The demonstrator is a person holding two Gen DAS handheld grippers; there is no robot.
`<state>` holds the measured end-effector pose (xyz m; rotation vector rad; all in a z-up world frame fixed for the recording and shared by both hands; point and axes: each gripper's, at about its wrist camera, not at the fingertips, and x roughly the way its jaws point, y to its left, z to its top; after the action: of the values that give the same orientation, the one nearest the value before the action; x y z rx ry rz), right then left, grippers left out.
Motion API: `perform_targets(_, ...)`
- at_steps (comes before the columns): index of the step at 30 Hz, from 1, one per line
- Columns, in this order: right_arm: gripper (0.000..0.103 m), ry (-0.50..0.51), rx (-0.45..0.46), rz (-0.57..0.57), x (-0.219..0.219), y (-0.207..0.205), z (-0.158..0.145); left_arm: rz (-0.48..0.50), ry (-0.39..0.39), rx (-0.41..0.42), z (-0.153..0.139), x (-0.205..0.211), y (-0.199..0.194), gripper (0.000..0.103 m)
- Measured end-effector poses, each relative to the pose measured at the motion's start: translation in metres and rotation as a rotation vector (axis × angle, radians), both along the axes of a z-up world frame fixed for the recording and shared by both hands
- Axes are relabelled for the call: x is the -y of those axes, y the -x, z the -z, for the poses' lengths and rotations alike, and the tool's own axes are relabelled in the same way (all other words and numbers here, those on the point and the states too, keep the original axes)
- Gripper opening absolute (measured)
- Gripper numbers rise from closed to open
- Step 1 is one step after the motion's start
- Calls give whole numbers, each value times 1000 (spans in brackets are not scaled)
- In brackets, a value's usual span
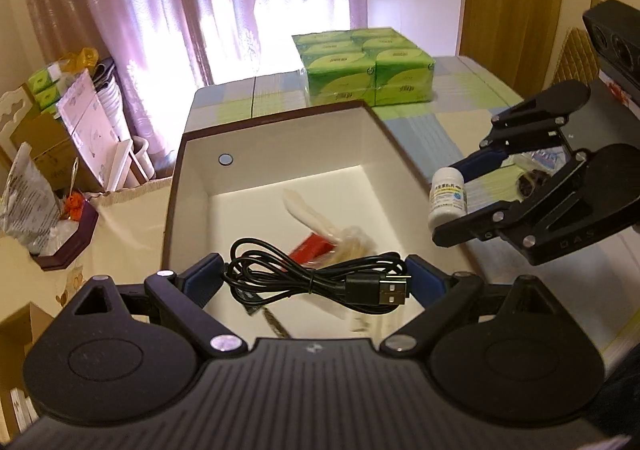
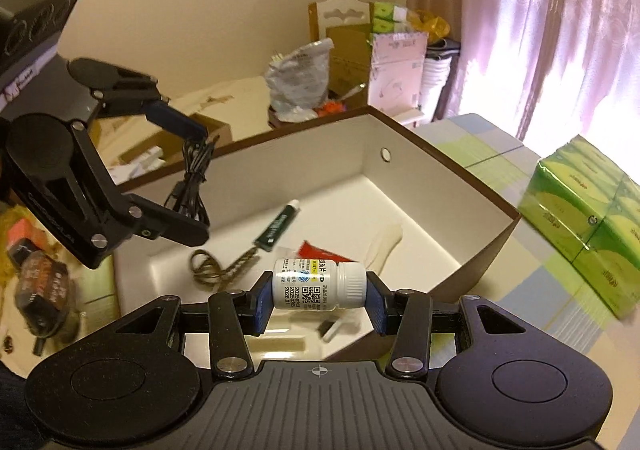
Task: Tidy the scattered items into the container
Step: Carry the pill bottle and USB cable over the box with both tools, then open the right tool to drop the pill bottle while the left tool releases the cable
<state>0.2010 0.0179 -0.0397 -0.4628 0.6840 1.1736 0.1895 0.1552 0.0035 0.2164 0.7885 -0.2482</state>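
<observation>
Both grippers hang over the box, each with something in its grip. Left gripper [image 1: 316, 282], spread wide, pinches a coiled black cable [image 1: 320, 282] between blue pads; right gripper [image 2: 318, 292], partly closed, clamps a small white pill bottle [image 2: 318, 286] lying sideways, cap on one pad and base on the other.

Largest to smallest: the box [image 1: 200, 178] is a deep rectangular container, brown outside, smooth white inside, standing on a checked pastel tablecloth [image 1: 420, 130]. Behind it sits a shiny green plastic-wrapped tissue pack [image 1: 364, 66]. Already inside lie a cream-coloured twist of cloth or paper [image 2: 386, 246], a red packet [image 2: 320, 252], a dark green tube [image 2: 276, 228] and a braided chain with a ring [image 2: 224, 268].

I judge both loads ready to drop. I would lower each gripper below the rim first, one at a time. The limp cable may snag on a pad, so I would open wide. The hard, round bottle will roll, so I would release it low.
</observation>
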Motion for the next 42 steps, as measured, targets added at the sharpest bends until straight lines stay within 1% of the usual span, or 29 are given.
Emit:
perform_targets(4,49,32,22,14,-11,-20,8,63,-21,-9,10,-13,-25,94)
perform_targets(10,50,78,67,-25,-30,-49,17,187,-40,-53,27,-23,-65,94)
perform_targets(15,50,135,87,-30,-48,-75,29,261,-90,-79,39,-27,-102,94)
perform_targets(21,50,206,112,-33,-63,-98,47,301,-99,-109,56,-28,-140,94)
perform_targets(24,50,230,126,-36,-69,-103,51,330,-120,-125,64,-24,-154,94)
perform_targets(28,50,231,141,-32,-73,-108,54,378,-149,-138,72,-19,-164,95)
perform_targets(35,51,238,153,-45,-77,-108,56,396,-187,-147,79,-17,-173,95)
perform_targets(36,70,237,155,-47,-76,-107,56,399,-189,-148,79,-17,-173,95)
perform_targets(38,101,203,189,-40,-74,-103,54,407,-193,-149,80,-17,-172,95)
perform_targets(39,101,175,203,-48,-72,-101,51,411,-195,-151,81,-17,-172,95)
perform_targets(42,101,171,198,-58,-72,-98,48,417,-197,-147,81,-18,-171,96)
